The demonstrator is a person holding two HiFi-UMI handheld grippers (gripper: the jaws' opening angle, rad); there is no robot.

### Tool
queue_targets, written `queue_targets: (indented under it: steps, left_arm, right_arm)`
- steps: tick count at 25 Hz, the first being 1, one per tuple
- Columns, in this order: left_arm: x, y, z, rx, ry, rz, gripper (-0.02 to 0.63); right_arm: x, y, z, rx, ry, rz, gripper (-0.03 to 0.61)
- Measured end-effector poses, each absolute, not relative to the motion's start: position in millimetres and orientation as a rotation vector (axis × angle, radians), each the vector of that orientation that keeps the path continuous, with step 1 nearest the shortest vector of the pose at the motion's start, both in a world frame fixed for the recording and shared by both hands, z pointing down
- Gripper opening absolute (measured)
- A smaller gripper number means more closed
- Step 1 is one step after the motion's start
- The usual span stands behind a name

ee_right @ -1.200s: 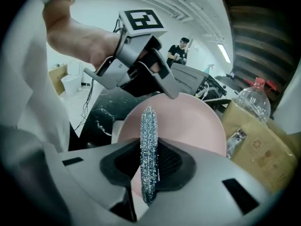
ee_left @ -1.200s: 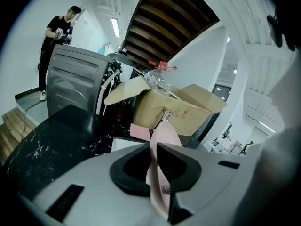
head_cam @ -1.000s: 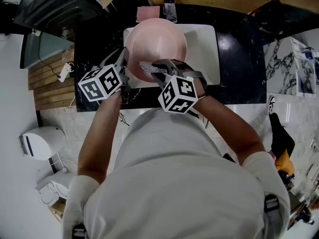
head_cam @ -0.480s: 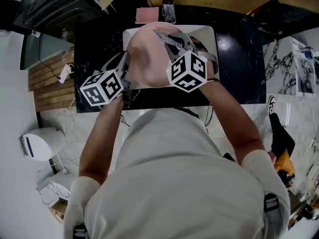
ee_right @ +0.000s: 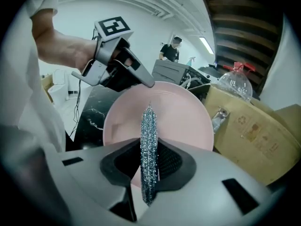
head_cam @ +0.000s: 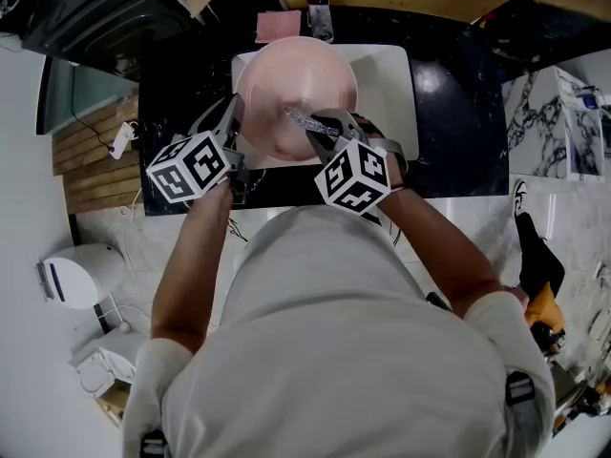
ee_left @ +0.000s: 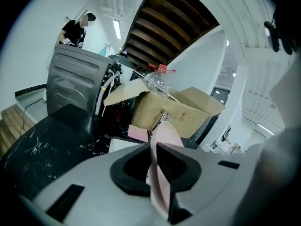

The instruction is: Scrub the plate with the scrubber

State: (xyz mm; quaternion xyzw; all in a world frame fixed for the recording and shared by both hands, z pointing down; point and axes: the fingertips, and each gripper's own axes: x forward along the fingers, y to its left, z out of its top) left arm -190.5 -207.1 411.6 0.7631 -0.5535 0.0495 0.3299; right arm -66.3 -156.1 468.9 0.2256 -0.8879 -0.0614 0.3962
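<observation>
Between the two grippers, the head view shows a round, smooth pink plate (head_cam: 296, 84) over a white rectangular tray (head_cam: 387, 89) set on a black marbled counter (head_cam: 458, 113). The left gripper (head_cam: 236, 122) meets the plate at its left rim. The right gripper (head_cam: 320, 130) points at the plate's face, and a thin glittering strip, the scrubber (head_cam: 304, 119), reaches out ahead of its jaws onto the pink surface. How tightly either pair of jaws sits cannot be read from up here.

The left gripper view settles it for the left gripper (ee_left: 157, 166). Its black ribbed pads (ee_left: 178, 169) stand only a sliver apart, pressed on both sides of the plate (ee_left: 162, 140), which is seen edge-on as a thin pink blade rising beyond the jaw tips. Past the jaws stands a cardboard box (ee_left: 178, 109) with a clear plastic bottle (ee_left: 157, 81) on top, and a flat pink pad (ee_left: 138, 133) lies on the counter. The scrubber does not appear in this view.

The right gripper view shows the right gripper (ee_right: 149, 168) closed narrowly on the scrubber (ee_right: 149, 140). It is a flattened wad of shiny steel mesh, pinched upright between the pads and jutting past the tips. Directly ahead of the jaws the plate (ee_right: 178, 117) shows its broad, shallow, glossy face. The left gripper (ee_right: 117, 72) grips its upper-left rim.
</observation>
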Motion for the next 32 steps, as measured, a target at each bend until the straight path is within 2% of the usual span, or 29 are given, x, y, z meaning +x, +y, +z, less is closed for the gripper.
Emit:
queue_targets:
  steps: [5,17,32]
  left_arm:
    - [-186,-205,417,1.996,-1.439,0.149,0.034]
    - [-174,-199,416,2.031,-1.420,0.177,0.032]
    - [-178,-206,404,2.016,-1.423,0.113,0.038]
  right_arm:
    - [-63,-146,464,0.550,-2.275,-0.131,0.075]
    - [-29,-239,417,0.799,-2.193,-0.325,0.075]
    - [-35,-171,472,0.652,-2.228,-0.120,0.075]
